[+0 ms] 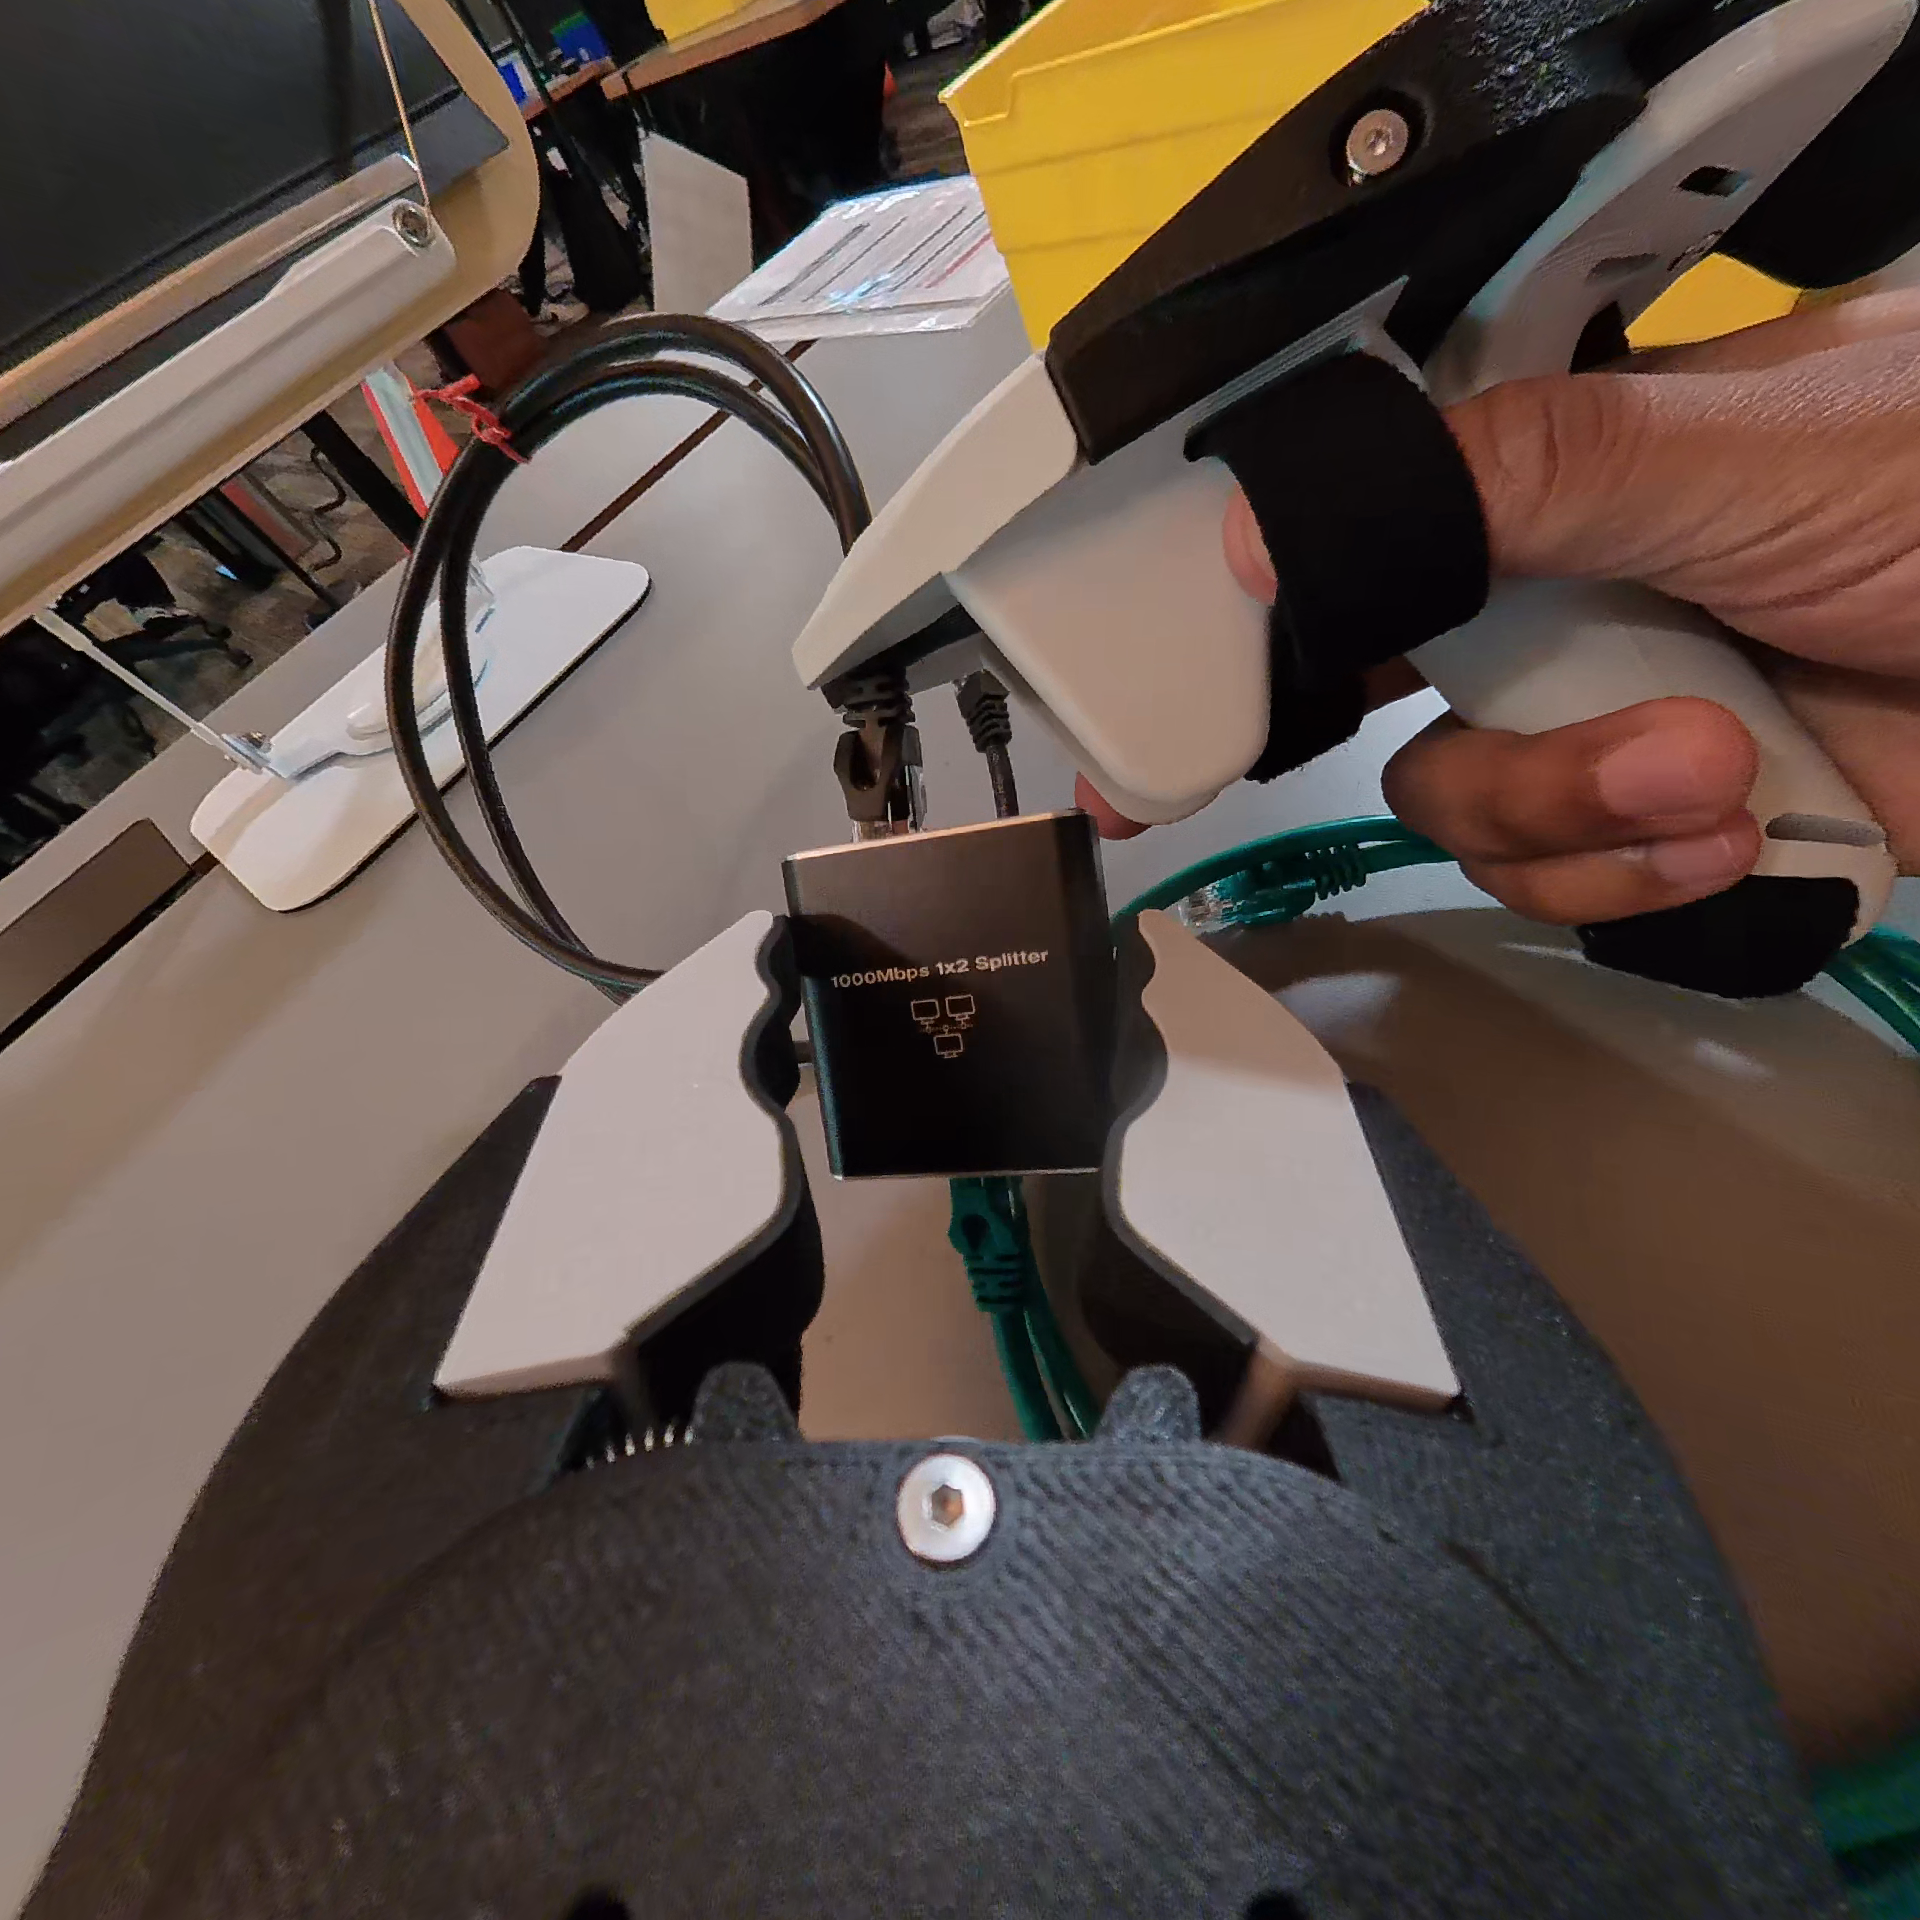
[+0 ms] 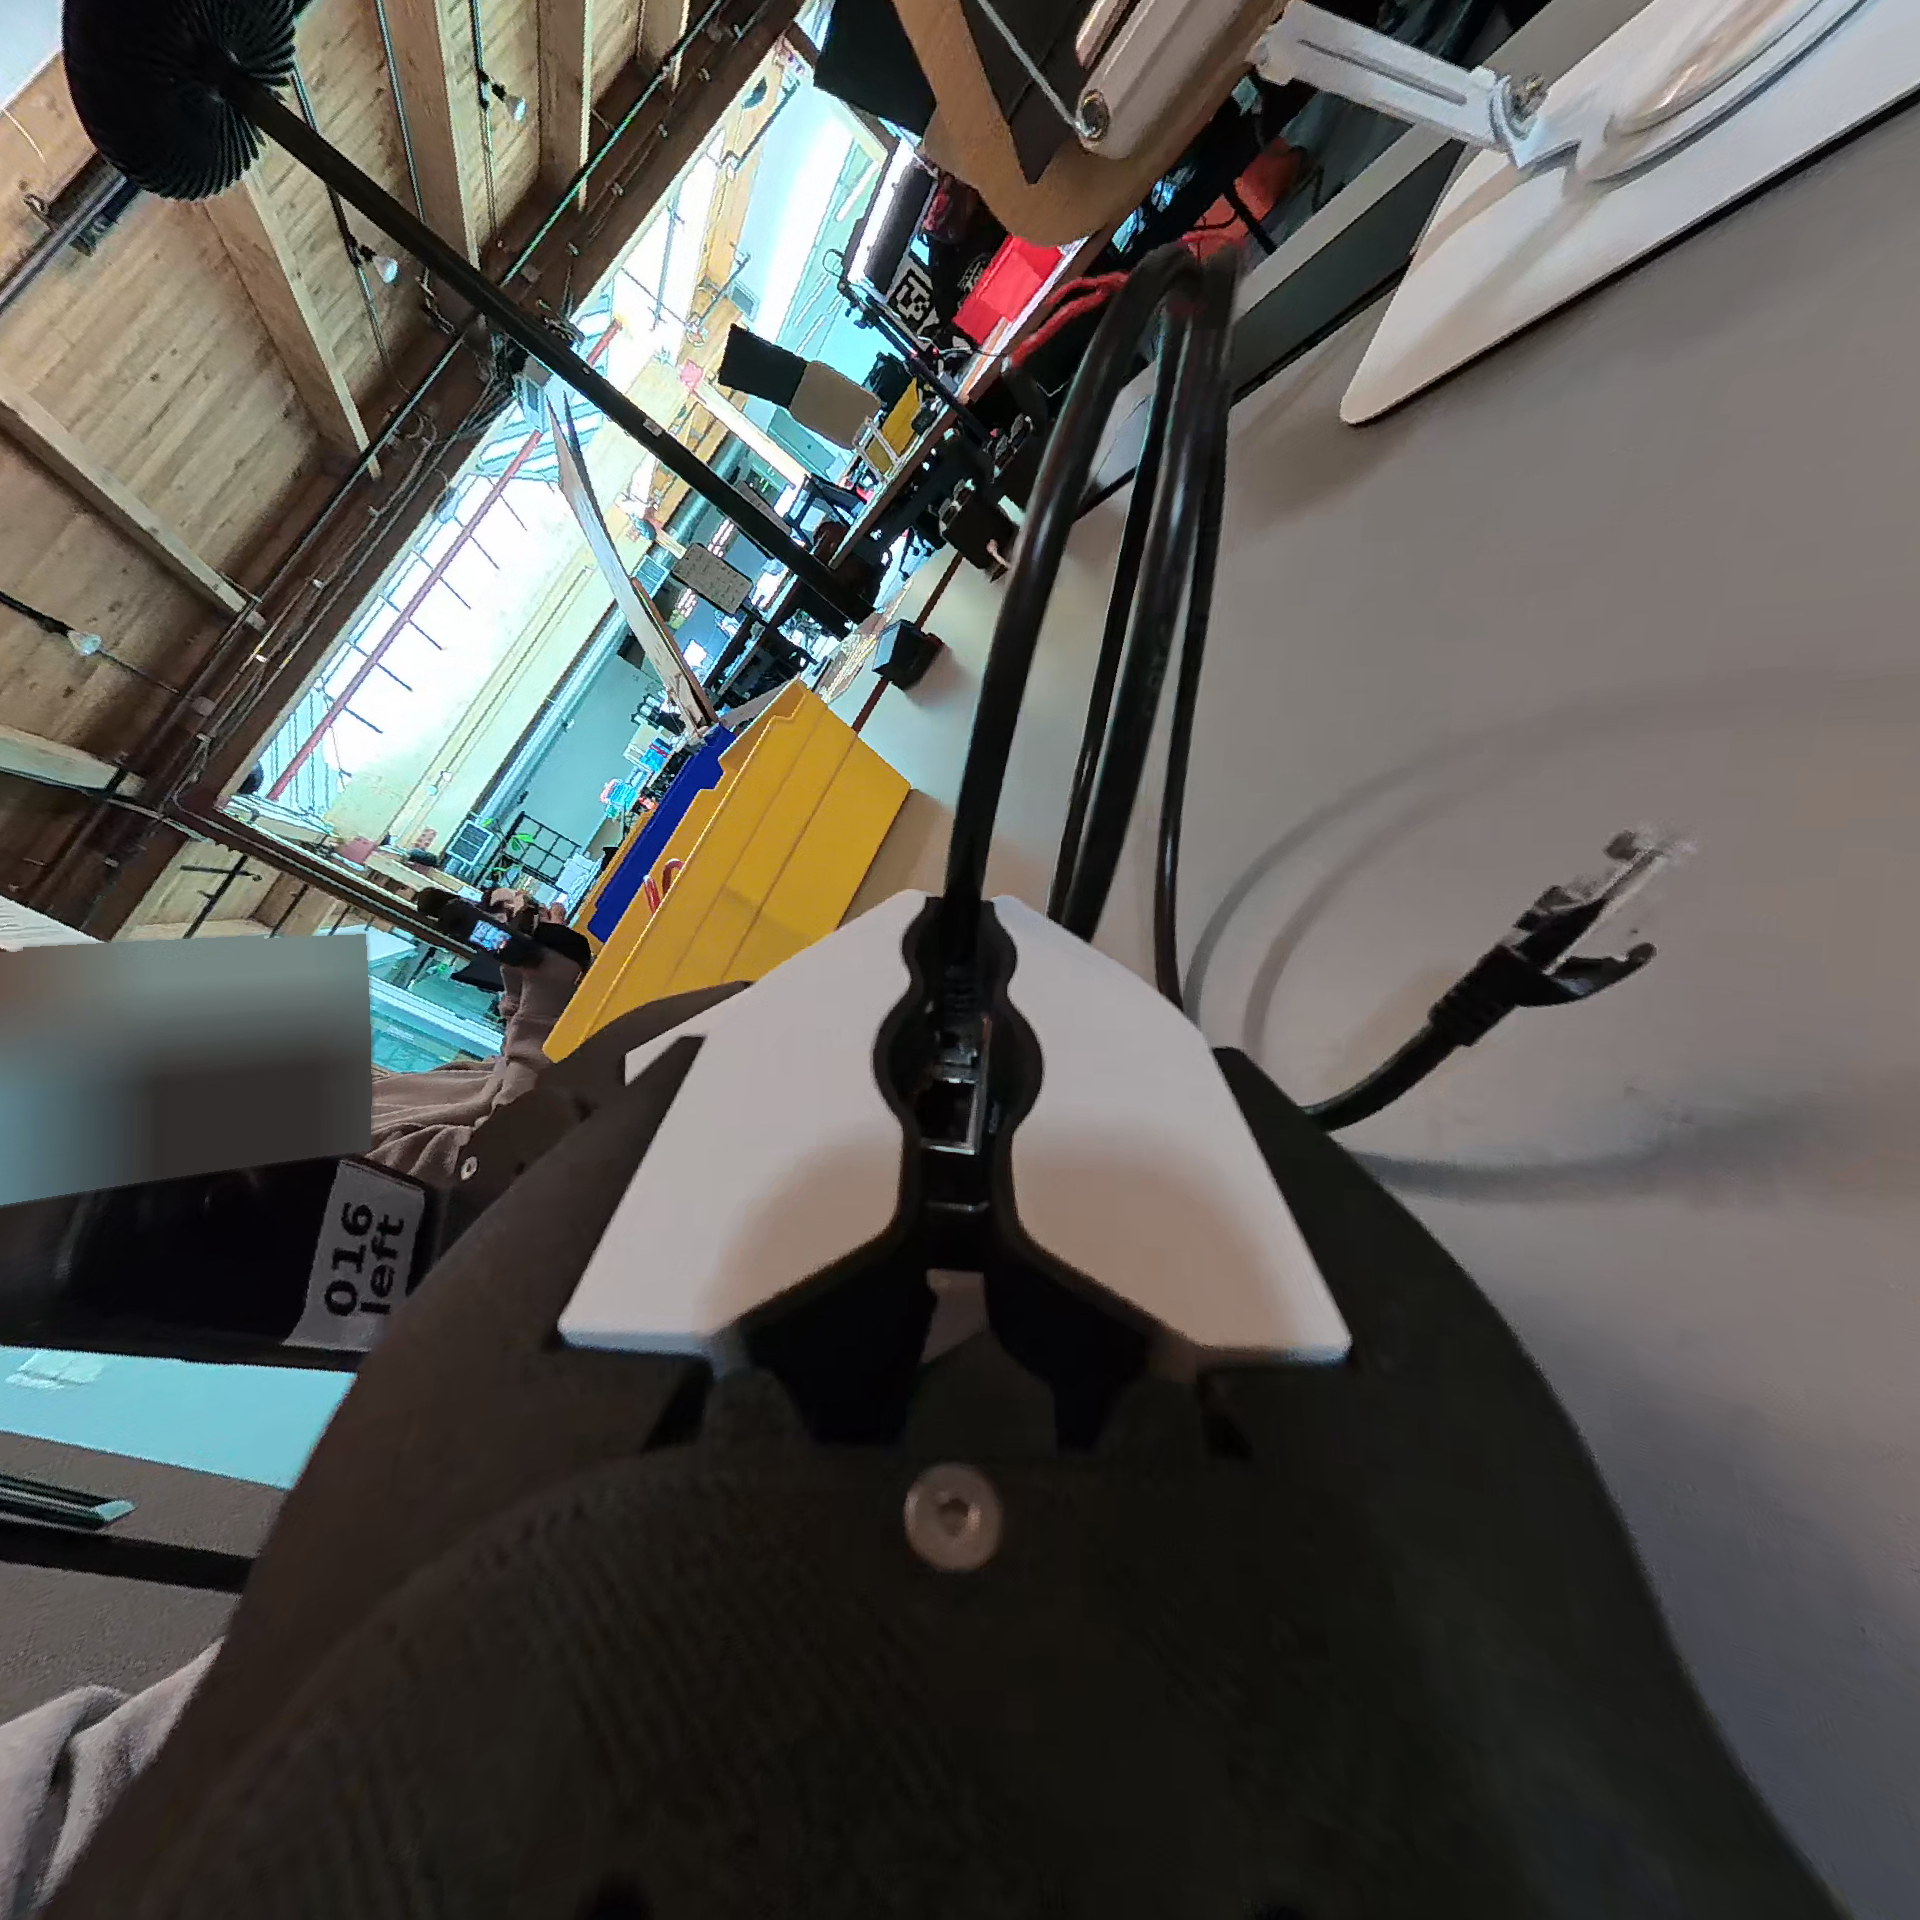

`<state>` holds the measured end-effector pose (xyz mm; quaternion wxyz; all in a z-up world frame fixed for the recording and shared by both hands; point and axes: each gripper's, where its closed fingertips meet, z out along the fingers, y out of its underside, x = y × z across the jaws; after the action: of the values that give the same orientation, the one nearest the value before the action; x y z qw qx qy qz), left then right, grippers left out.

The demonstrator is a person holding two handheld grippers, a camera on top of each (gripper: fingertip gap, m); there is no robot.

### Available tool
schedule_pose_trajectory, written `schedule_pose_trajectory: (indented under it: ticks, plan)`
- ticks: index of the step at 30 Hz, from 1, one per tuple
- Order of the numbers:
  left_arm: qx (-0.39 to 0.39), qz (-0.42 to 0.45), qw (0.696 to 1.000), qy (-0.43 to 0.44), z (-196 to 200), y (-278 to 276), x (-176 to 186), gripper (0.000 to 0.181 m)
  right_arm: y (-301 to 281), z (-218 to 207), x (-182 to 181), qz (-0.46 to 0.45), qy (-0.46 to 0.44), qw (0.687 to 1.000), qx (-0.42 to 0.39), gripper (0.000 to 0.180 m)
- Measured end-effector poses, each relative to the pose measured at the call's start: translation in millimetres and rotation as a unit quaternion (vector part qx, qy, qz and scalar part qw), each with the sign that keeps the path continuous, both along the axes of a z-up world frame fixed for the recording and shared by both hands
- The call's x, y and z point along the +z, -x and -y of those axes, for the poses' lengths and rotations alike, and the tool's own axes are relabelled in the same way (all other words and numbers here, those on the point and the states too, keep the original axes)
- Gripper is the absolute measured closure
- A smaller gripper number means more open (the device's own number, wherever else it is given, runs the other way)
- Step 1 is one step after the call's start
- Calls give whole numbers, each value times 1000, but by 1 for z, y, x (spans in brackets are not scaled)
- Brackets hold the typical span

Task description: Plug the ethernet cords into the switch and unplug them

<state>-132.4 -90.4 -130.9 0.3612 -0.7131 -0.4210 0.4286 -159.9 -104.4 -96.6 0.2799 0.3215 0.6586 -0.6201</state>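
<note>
Switch, small black metal box (image 1: 951, 1023), gripped at its sides by left jaws (image 1: 951, 1013) in lower centre of frame, port face turned away toward upper frame. Just beyond, black ethernet plug (image 1: 881, 764) pinched in right jaws (image 1: 894, 681), long axis roughly in line with left port, tip at its mouth; seated or not, cannot tell. Green cord (image 1: 987, 1268) under box; grey bench (image 1: 312, 1091) behind.

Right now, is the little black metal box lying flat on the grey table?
No, the little black metal box is held up between the left gripper's jaws, above the grey table.
</note>
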Motion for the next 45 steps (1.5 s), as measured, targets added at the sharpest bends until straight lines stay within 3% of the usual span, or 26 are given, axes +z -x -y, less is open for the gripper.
schedule_pose_trajectory:
  ticks: [10, 14, 18, 22, 26, 32, 45]
  plan:
    - [0, -1, 1000, -10, 1, 1, 1, 123, 0, 2, 0, -25, -21, 999, 13, 170]
    - [-17, -40, 998, -41, -1, 0, 14, 123, 3, 1, 10, 1, 13, 999, 43, 171]
    - [-19, -33, 999, -14, -3, 1, 10, 123, 7, -3, 5, 42, 30, 997, 54, 173]
    - [-13, -23, 999, 22, 1, 2, 3, 123, 21, -13, 5, 40, 45, 997, 54, 149]
    - [0, -25, 1000, 12, 12, 1, 5, 123, 38, -26, 14, 15, 65, 997, 38, 142]
    - [17, -21, 1000, -10, 32, -2, 7, 123, 39, -27, 11, 9, 69, 997, 44, 145]
    - [8, 0, 1000, 2, 29, -1, 0, 123, 29, -21, 3, 4, 55, 996, 73, 148]
